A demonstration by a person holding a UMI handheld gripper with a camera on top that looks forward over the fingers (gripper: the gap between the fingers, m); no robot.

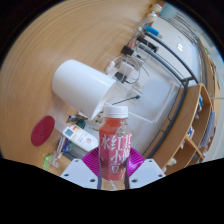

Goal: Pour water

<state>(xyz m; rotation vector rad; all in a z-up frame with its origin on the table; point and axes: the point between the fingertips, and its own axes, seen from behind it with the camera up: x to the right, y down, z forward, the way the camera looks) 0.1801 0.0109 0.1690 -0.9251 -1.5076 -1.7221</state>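
Observation:
My gripper [113, 168] is shut on a clear bottle [114, 148] of red-pink liquid with a white cap and a label with white characters. The bottle stands upright between the two fingers, and the magenta pads [93, 162] press on both its sides. Beyond the bottle a large white cylindrical cup [82, 84] lies tilted on the wooden table [60, 40], just ahead and to the left of the bottle's cap. The whole scene looks rolled, as the gripper is tilted.
A round magenta coaster [42, 130] lies on the table left of the fingers. Small items and a box [72, 133] sit beside it. A white cabinet surface [150, 110] and black-framed shelving [165, 50] with clutter stand beyond the cup. Wooden shelves [197, 125] stand to the right.

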